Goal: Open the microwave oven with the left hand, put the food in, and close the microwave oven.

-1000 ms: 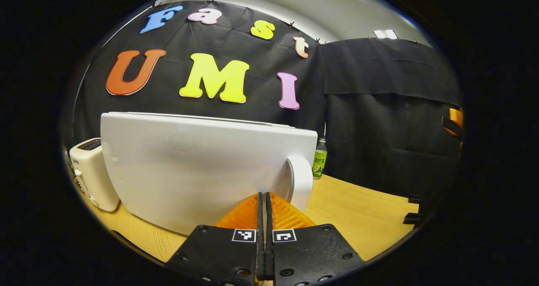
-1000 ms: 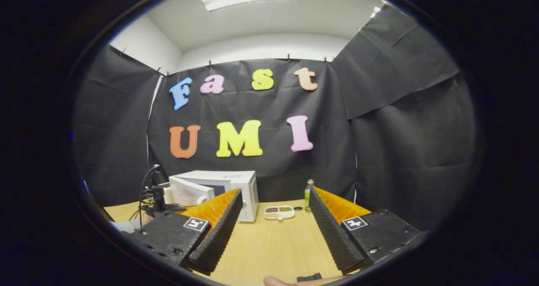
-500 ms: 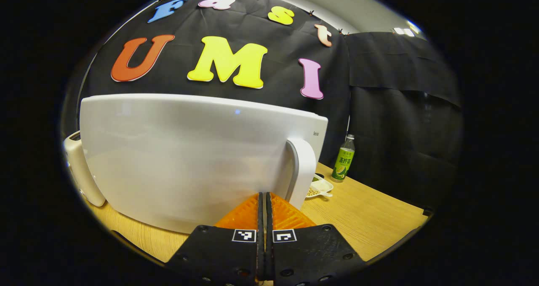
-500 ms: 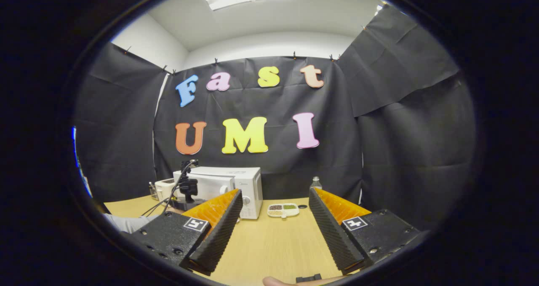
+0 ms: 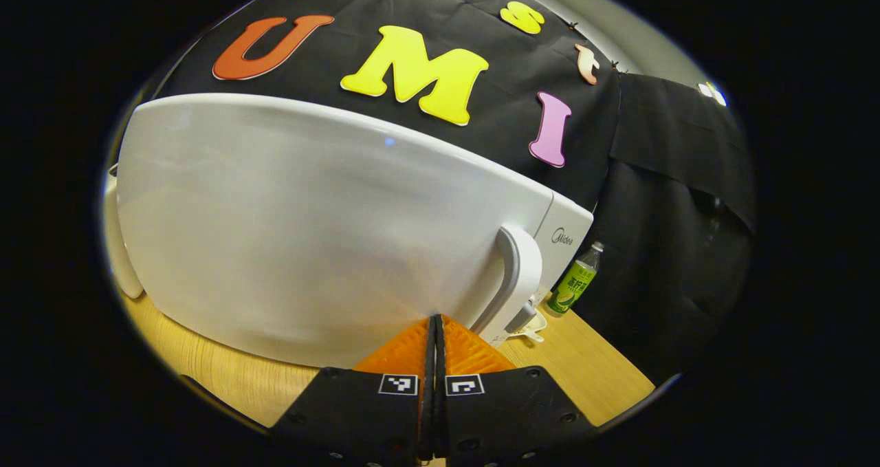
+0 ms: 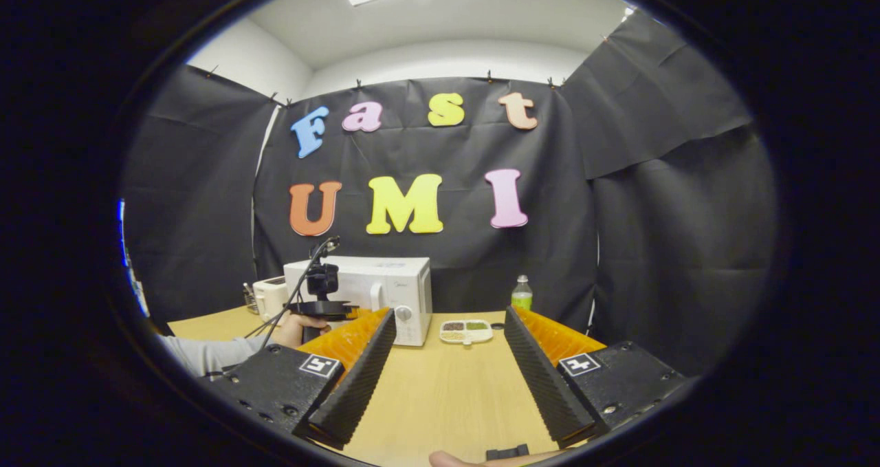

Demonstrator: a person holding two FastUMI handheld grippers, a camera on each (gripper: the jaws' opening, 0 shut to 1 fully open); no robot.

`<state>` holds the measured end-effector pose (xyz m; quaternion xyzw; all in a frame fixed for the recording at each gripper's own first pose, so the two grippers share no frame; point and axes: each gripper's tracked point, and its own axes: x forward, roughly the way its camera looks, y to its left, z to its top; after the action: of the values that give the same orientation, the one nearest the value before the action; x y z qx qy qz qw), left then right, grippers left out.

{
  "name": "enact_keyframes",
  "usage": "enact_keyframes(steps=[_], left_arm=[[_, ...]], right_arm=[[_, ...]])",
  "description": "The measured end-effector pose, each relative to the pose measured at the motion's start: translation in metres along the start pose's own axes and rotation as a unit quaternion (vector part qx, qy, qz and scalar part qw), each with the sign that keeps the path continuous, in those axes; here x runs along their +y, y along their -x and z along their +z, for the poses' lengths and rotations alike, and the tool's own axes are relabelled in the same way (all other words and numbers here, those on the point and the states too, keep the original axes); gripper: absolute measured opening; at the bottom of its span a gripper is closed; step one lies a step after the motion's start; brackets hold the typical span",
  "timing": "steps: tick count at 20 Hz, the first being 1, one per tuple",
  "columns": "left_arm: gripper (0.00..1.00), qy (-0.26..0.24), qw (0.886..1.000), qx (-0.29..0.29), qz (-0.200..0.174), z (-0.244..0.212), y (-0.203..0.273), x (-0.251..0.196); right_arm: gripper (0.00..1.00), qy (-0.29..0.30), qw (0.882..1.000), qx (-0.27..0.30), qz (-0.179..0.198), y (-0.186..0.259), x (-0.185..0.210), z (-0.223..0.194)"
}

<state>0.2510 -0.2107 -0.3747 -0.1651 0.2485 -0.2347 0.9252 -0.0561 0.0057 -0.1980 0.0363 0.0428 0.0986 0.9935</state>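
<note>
Find the microwave (image 5: 309, 226) door straight ahead of the left gripper's (image 5: 434, 329) jaws, with its handle (image 5: 515, 281) just to their right. Part those jaws, now pinched together on nothing, before hooking the handle. Keep the right gripper (image 6: 449, 316) spread wide and empty, with the food tray (image 6: 466, 330) ahead between its jaws.

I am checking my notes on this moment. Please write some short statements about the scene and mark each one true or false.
1. The left tongs are shut, with nothing between them. True.
2. The right tongs are shut. False: they are open.
3. The divided food tray is inside the microwave oven. False: it lies on the wooden table, beside the oven.
4. A green bottle stands upright on the table. True.
</note>
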Motion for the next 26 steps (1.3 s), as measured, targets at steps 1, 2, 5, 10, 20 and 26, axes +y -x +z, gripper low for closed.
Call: enact_keyframes(steps=[1,2,5,10,20,26], left_arm=[[0.0,-0.004,1.0,0.001,0.009,0.0,0.0,0.002],[0.0,-0.009,1.0,0.001,0.022,0.0,0.002,0.005],[0.0,-0.019,0.999,-0.007,0.04,0.008,0.017,0.005],[0.07,-0.038,0.998,-0.033,0.048,0.028,0.077,-0.013],[0.92,-0.126,0.978,-0.112,0.12,0.054,0.231,-0.073],[0.92,-0.15,0.961,-0.17,0.156,0.077,0.322,-0.102]], right_arm=[[1.0,0.002,1.0,-0.002,-0.002,0.001,0.001,0.002],[1.0,0.004,1.0,-0.002,-0.003,0.002,0.002,0.003],[1.0,0.002,1.0,-0.001,-0.007,0.004,0.004,0.005],[1.0,-0.002,1.0,-0.008,-0.023,0.013,0.003,0.012],[0.92,-0.008,0.998,-0.04,-0.037,0.034,0.017,0.04],[0.91,-0.016,0.996,-0.065,-0.066,0.037,0.004,0.072]])
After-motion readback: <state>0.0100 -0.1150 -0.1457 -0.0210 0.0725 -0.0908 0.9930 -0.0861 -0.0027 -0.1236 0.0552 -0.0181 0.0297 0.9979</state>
